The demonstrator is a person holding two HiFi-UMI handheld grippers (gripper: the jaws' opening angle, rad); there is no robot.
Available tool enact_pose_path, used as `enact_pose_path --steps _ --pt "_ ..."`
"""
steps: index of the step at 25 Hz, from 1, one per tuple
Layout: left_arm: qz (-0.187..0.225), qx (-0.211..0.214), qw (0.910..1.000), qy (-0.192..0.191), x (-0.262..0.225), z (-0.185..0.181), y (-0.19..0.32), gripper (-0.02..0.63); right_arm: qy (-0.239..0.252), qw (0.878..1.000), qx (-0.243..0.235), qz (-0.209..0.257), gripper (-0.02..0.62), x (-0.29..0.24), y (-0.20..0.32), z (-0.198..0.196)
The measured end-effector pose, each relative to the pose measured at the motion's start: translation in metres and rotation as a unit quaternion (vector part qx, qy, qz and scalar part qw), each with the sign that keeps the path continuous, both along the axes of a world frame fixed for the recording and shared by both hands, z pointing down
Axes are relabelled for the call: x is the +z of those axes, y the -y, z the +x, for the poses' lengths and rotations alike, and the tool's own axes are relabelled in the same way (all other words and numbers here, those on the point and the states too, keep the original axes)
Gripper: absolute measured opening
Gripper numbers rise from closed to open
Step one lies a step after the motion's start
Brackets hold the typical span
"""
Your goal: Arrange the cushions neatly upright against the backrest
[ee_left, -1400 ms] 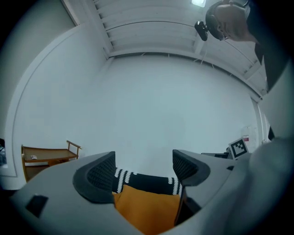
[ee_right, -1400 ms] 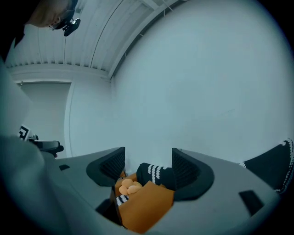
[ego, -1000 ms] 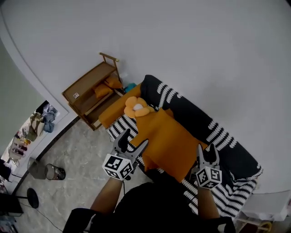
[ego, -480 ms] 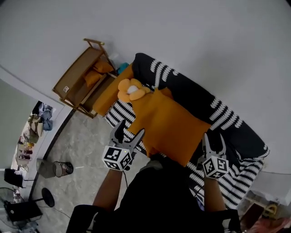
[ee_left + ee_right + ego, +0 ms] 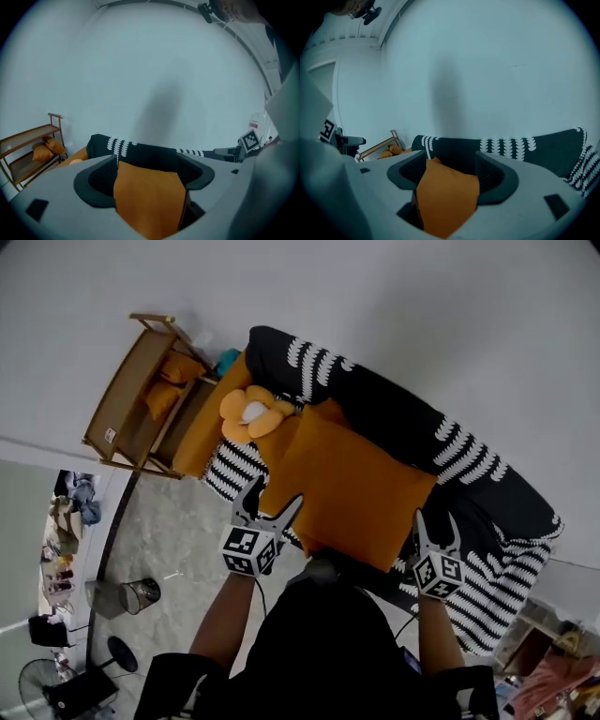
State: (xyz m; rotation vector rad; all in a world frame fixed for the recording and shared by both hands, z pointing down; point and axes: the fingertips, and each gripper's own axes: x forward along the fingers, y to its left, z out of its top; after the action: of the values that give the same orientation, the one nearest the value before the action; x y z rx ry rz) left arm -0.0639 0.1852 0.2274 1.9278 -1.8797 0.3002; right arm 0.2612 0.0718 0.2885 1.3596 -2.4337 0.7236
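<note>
A large orange cushion [image 5: 356,488] hangs over the black sofa [image 5: 394,409], carried between my two grippers. My left gripper [image 5: 274,495] is at the cushion's left edge, and in the left gripper view [image 5: 147,180] the orange fabric [image 5: 150,201] fills the gap between its jaws. My right gripper [image 5: 435,521] holds the right lower corner. In the right gripper view [image 5: 452,176] the orange corner [image 5: 447,197] touches both pads while the jaws are opening slightly. A second orange cushion [image 5: 325,412] peeks out behind, against the backrest.
A flower-shaped plush [image 5: 248,413] and a flat orange cushion [image 5: 211,432] lie at the sofa's left end. A wooden shelf [image 5: 127,395] with orange cushions stands beside it. A metal bin [image 5: 131,594] and a fan [image 5: 37,681] are on the marble floor.
The orange cushion has moved with both grippers closer to the sofa's backrest. My view has swung, so the sofa and shelf sit higher and further left.
</note>
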Motion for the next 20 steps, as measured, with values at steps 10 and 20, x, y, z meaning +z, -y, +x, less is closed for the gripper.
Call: enact_pose_path --steps 10,20 --pt "-0.095 0.065 0.9933 0.011 0.099 -0.031 0.068 0.397 -0.065 0.993 0.027 -0.098 0.357 0.109 0.026 -0.01" --pt "-0.214 0.088 0.9729 -0.001 0.201 -0.052 0.105 0.41 -0.088 0.968 0.074 -0.221 0.403 0.203 0.025 0.014"
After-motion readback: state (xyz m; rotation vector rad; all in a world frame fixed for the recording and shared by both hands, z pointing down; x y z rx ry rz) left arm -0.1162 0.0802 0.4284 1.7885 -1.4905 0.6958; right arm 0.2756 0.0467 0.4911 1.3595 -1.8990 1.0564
